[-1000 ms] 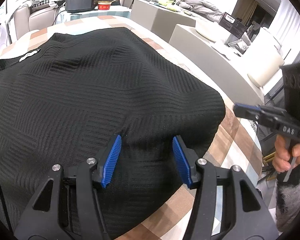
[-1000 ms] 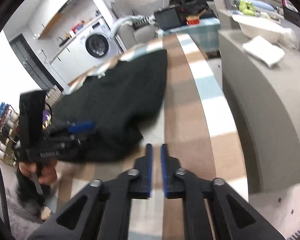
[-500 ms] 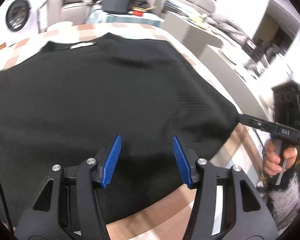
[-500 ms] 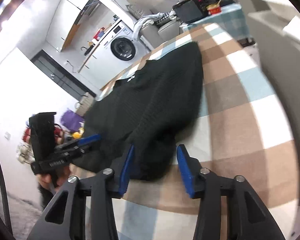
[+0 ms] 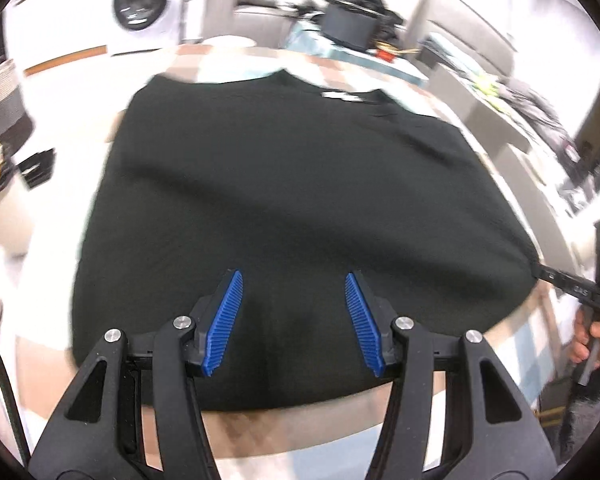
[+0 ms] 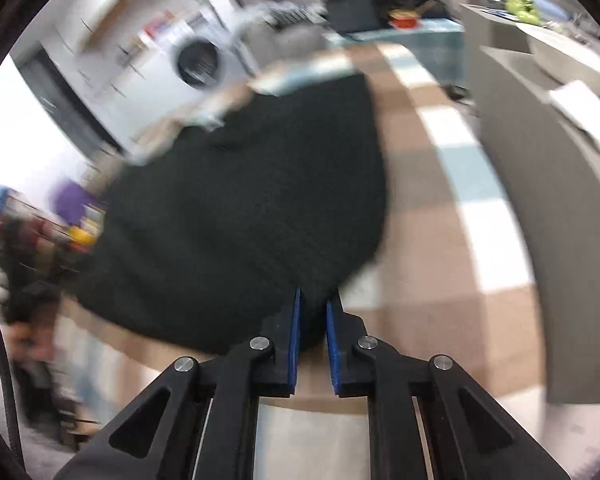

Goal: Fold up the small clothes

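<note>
Garment: black knit top (image 5: pixel 292 200), spread flat across the checked tablecloth (image 6: pixel 440 240); neck and white label (image 5: pixel 342 95) at the far end, hem at the near edge.
Fold state: none visible; single flat layer, outline blurred by camera motion.
Right corner of hem: caught in the right gripper (image 6: pixel 311 312), blue pads close together with dark fabric between them; apparently a pinch on the corner.
Left part of hem: under the left gripper (image 5: pixel 292 304), jaws spread wide above the cloth, nothing held.
Stage, as judged: very start of the task; one corner secured, the other not yet gripped.
Remaining, as judged: closing on the left hem, carrying the hem toward the neck, then further folds and smoothing.
Surroundings: washing machine (image 5: pixel 142 0) beyond the far end, grey counter (image 6: pixel 540 200) to the right side.
</note>
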Demonstrator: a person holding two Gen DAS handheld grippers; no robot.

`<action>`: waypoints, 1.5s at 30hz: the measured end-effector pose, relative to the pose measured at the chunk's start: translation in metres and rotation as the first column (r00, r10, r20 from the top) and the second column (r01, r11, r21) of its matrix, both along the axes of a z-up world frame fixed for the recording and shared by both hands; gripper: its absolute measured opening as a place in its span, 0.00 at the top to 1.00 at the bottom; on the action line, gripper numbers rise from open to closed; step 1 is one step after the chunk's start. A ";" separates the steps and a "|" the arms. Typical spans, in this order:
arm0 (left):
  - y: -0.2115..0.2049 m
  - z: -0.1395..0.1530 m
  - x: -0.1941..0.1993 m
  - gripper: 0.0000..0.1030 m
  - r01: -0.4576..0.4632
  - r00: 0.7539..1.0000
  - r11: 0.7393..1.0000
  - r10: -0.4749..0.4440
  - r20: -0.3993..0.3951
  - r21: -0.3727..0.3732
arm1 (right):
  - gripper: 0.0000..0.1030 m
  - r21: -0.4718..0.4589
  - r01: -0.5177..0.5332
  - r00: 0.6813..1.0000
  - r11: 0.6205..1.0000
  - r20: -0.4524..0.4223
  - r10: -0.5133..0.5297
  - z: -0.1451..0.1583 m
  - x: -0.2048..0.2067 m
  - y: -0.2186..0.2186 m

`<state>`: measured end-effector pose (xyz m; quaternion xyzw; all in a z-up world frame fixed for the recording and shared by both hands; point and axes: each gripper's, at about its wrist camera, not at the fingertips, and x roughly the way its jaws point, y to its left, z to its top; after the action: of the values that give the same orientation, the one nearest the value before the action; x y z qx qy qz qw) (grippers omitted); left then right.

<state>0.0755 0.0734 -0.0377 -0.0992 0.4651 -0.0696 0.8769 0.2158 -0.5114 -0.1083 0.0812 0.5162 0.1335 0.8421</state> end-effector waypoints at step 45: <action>0.117 -0.018 -0.085 0.84 -0.236 0.971 0.966 0.239 0.014 -0.102 | 0.42 -0.147 -0.168 0.970 0.975 0.150 0.190 0.012 0.011 0.124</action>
<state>-0.0091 0.1902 -0.0561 -0.1969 0.4344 0.0116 0.8789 0.2265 -0.3873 -0.0966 -0.0332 0.4585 0.1805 0.8695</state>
